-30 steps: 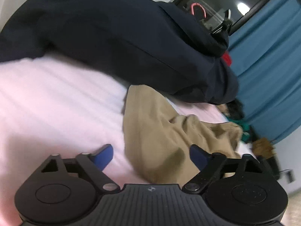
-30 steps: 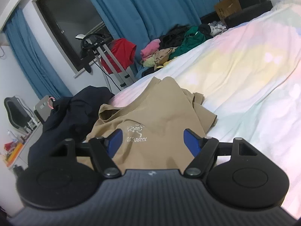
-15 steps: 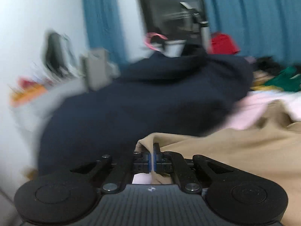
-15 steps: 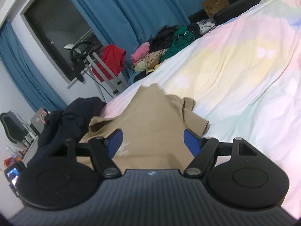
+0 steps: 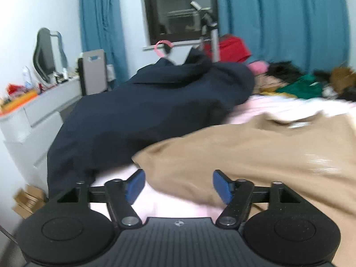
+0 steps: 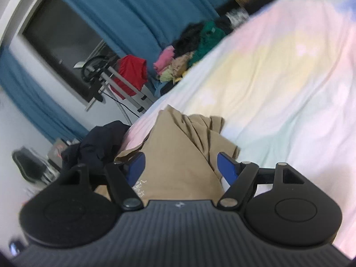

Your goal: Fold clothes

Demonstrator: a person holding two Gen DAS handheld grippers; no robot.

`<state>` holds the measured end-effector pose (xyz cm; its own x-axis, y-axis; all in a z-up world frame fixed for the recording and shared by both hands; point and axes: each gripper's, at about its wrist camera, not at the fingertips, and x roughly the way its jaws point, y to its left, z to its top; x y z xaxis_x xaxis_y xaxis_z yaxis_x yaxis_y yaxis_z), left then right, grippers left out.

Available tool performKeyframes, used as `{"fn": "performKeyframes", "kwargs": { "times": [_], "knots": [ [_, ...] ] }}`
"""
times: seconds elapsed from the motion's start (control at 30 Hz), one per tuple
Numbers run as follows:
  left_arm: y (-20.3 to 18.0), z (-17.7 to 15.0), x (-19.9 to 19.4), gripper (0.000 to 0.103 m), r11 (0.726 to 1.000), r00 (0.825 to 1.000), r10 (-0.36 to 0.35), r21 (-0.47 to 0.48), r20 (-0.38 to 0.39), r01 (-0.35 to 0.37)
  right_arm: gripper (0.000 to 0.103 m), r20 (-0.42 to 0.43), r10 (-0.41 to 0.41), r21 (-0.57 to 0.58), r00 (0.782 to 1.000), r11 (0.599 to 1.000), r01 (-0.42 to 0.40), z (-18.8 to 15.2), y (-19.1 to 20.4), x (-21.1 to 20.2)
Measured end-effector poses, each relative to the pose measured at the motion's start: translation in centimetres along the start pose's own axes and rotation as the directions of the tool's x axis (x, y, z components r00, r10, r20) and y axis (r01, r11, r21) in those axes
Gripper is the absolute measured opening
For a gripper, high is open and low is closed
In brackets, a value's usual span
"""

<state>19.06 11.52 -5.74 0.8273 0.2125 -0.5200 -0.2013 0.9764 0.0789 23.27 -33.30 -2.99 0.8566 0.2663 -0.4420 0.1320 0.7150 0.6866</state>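
On the pastel bedsheet [image 6: 278, 84] lies a tan shirt [image 6: 178, 151] beside a navy garment [image 5: 144, 111]; blue curtains [image 5: 278, 22] hang behind. Left gripper [image 5: 178, 185] has just been opening, nothing pinched. Right gripper [image 6: 181, 166] gapes wide over the shirt, gripping nothing.

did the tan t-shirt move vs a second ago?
Yes. The tan t-shirt has been pulled over: its near edge now lies up against the dark navy garment. The left gripper has just reopened, gripping nothing.
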Motion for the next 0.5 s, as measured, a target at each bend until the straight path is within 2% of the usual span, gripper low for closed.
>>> {"fn": "performKeyframes", "kwargs": {
  "times": [0.17, 0.23, 0.33, 0.4, 0.5],
  "knots": [
    [-0.1, -3.3, -8.5, 0.084, 0.979, 0.986, -0.164, -0.120, 0.016, 0.165, 0.074, -0.064, 0.026, 0.188, 0.998, 0.982, -0.014, 1.8, -3.4, 4.2],
    [-0.4, -4.8, -10.1, 0.084, 0.971, 0.982, -0.188, -0.149, 0.026, 0.189, 0.068, -0.071, -0.003, 0.213, 0.998, 0.977, 0.018, 2.1, -4.9, 5.8],
    [-0.2, -5.9, -10.5, 0.084, 0.959, 0.979, -0.204, -0.199, 0.018, 0.204, 0.066, -0.105, -0.030, 0.272, 0.994, 0.960, 0.058, 1.7, -7.3, 8.5],
    [-0.3, -5.9, -9.5, 0.084, 0.953, 0.978, -0.210, -0.220, 0.011, 0.207, 0.060, -0.141, -0.009, 0.319, 0.990, 0.946, 0.054, 1.0, -8.3, 10.3],
    [-0.6, -5.8, -7.3, 0.084, 0.949, 0.977, -0.214, -0.238, -0.005, 0.207, 0.046, -0.169, -0.011, 0.286, 0.986, 0.956, 0.059, 0.2, -8.1, 12.3]
  ]
}}
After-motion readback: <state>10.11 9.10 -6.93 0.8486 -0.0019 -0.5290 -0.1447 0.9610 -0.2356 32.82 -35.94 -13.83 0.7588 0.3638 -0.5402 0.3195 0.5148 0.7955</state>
